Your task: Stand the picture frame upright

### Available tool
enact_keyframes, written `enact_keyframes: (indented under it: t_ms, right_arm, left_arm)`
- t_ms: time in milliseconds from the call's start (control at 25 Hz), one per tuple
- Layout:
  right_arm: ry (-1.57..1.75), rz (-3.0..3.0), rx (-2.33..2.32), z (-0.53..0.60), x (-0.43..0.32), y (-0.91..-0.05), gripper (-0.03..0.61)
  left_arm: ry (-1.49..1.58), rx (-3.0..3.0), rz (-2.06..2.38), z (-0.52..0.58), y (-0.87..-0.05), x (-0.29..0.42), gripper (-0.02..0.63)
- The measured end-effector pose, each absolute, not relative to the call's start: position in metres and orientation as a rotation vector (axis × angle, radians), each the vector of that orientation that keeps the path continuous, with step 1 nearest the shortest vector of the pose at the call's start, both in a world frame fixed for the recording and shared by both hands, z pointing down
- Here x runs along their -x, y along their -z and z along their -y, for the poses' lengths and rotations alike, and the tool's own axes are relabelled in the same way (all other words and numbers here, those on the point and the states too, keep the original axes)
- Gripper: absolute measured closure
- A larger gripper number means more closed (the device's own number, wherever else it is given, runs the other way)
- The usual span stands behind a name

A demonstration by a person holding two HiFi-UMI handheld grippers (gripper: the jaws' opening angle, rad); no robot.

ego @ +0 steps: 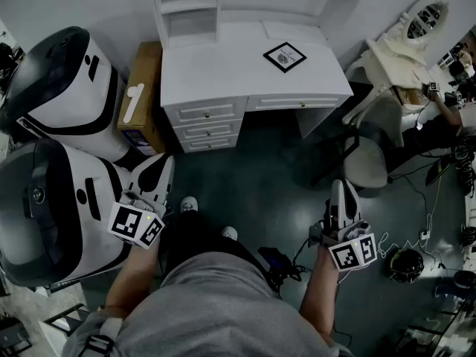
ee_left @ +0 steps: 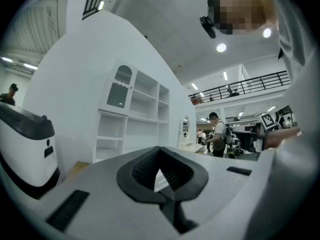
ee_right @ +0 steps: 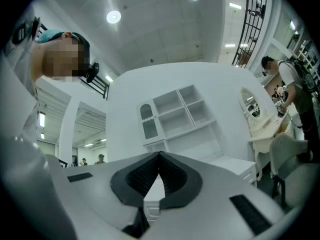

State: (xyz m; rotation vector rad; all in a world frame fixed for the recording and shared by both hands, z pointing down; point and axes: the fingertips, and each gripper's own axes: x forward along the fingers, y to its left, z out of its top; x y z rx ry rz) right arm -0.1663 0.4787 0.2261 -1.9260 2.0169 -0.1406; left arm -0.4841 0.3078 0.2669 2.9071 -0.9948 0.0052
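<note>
One black-edged square picture frame (ego: 285,56) lies flat, turned cornerwise, on the white wooden desk (ego: 223,76), well ahead of both sets of fingers. Right gripper (ego: 340,192) is nearer than left gripper (ego: 163,166). Both jaws closed, empty.

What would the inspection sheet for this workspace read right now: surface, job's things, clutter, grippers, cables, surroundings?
Surface: white desk with drawers, standing on a dark floor.
Job's things: picture frame appears to lie flat on the desk's right rear part, not yet upright.
Clutter: cardboard box against the desk's left side.
Grippers: left gripper and right gripper both shut, nothing between the jaws, held short of the desk.
Cables: cables loose on the floor at right.
Surroundings: chair right of the desk, shelf unit on it, white-and-black machines at left.
</note>
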Motion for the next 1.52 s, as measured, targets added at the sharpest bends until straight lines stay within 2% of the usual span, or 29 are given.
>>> enact_keyframes:
  t_ms: [680,1520]
  right_arm:
    - [0.069,-2.109,1.949,-0.477,0.174,-0.222,0.552]
    - [0.145,-2.078,1.92,-0.477,0.156,-0.232,0.552]
  left_arm:
    - [0.018,-2.906,0.966,-0.306,-0.261,0.463,0.607]
    - [-0.007,-2.924,0.931,-0.31,-0.263,0.435,0.607]
